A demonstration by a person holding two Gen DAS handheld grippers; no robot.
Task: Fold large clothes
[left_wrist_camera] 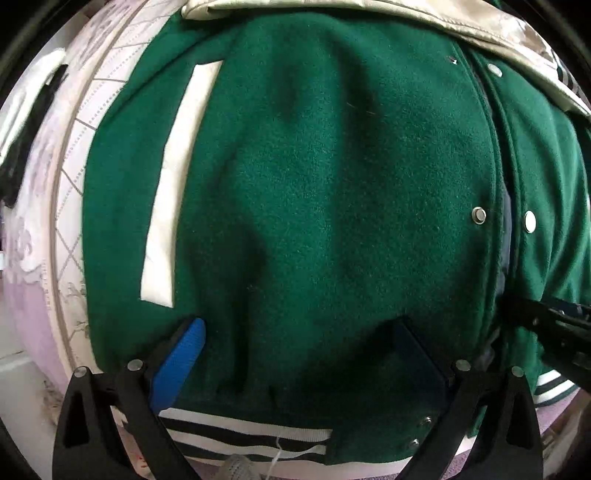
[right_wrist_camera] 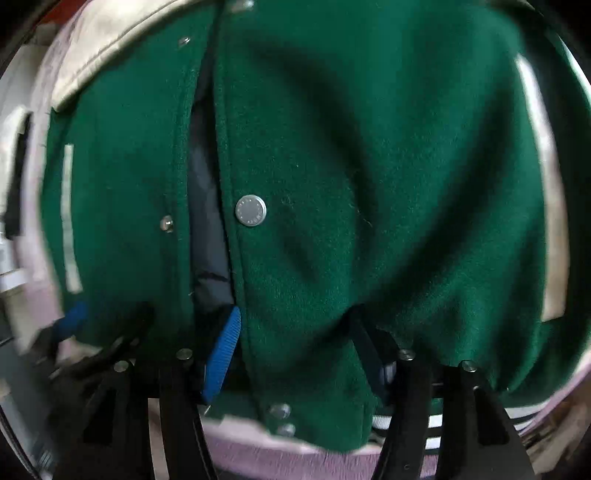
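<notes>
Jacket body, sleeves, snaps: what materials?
Jacket body: looks like matte green wool felt, fuzzy nap with lint. Sleeve: cream, smooth with a sheen and creases, probably leather or faux. Snap: silver metal, dull shine, flat round cap.

Left claw (left_wrist_camera: 299, 343): black arms, blue pads, silver screws

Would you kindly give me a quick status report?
Both grippers, left and right, open at the hem. Green jacket flat on the bed, unsnapped. Nothing in the way.
</notes>
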